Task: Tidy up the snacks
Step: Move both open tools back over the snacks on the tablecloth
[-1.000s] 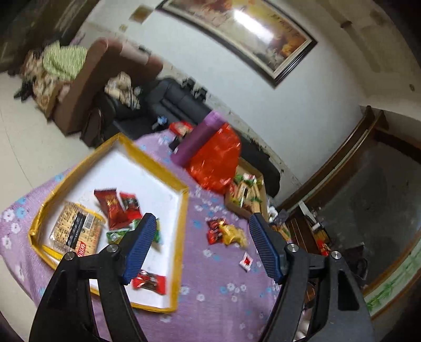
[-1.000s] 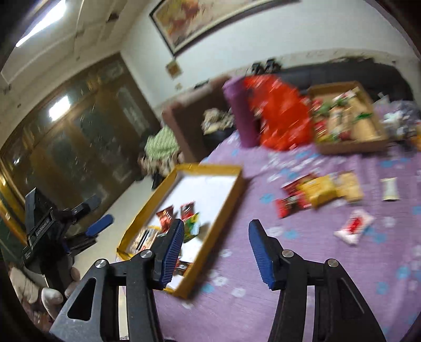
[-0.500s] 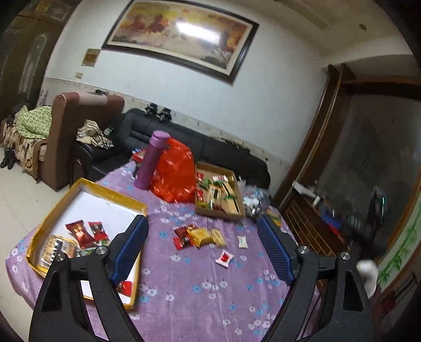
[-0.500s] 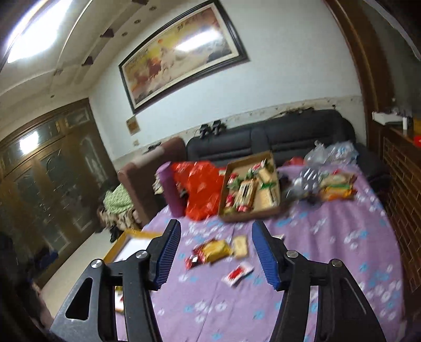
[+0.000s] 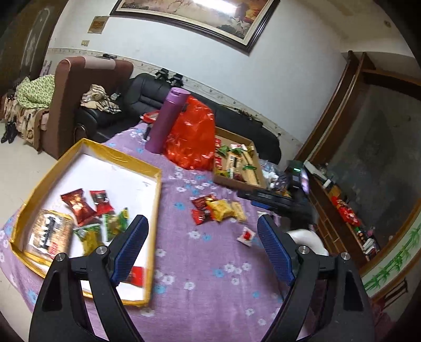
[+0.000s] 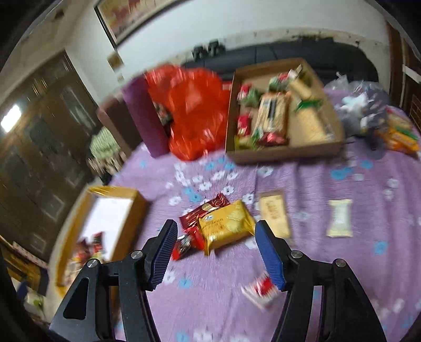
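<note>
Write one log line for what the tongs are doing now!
left tongs: open, empty | right tongs: open, above yellow snack pack | gold tray: partly filled

The left camera looks down from high over the counter [image 5: 200,263], toward the sofa wall. The right camera sits lower and closer, facing the same way. Both see the yellow snack [image 5: 220,209] [image 6: 226,223] and cardboard box [image 5: 236,184] [image 6: 286,154].

Home living room, black sofa [image 5: 147,97], brown armchair [image 5: 71,86], framed painting [image 5: 200,15], floral tablecloth [image 5: 210,263]

Tray [image 5: 154,218] left on table [image 5: 205,265]; loose snacks [image 5: 218,209] right of it; cardboard box [image 5: 238,184] behind snacks.
</note>
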